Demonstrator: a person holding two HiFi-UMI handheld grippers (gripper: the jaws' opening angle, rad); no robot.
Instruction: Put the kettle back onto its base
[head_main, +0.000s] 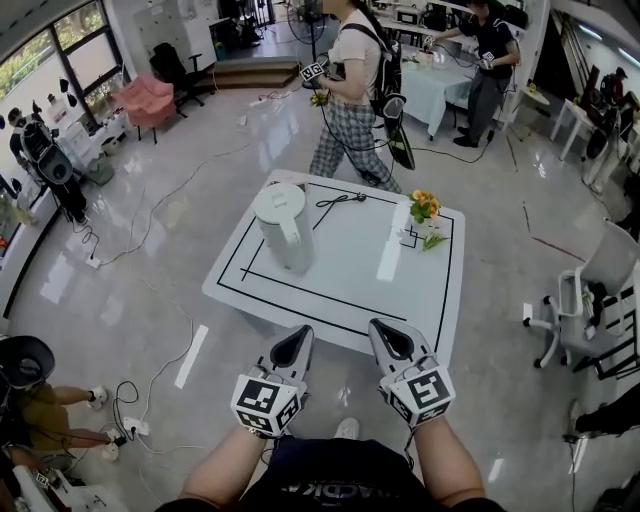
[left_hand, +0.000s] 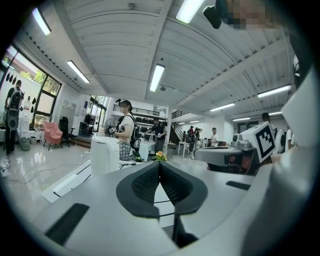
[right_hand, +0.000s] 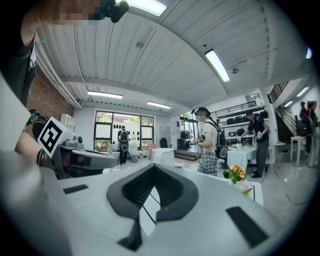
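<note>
Head view shows the white kettle (head_main: 283, 226) standing upright on the far left part of the white counter (head_main: 340, 280), well apart from the left gripper (head_main: 300, 335) and right gripper (head_main: 385, 333), which hang short of the near edge, fingers clenched together on nothing. Whether its base lies beneath it I cannot tell (a black cable (head_main: 338, 201) curls just behind it), and the person's forearms (head_main: 225, 475) are cut off at the bottom edge.

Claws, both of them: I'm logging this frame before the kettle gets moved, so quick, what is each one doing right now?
Left claw: closed, holding nothing.
Right claw: closed, holding nothing.
</note>
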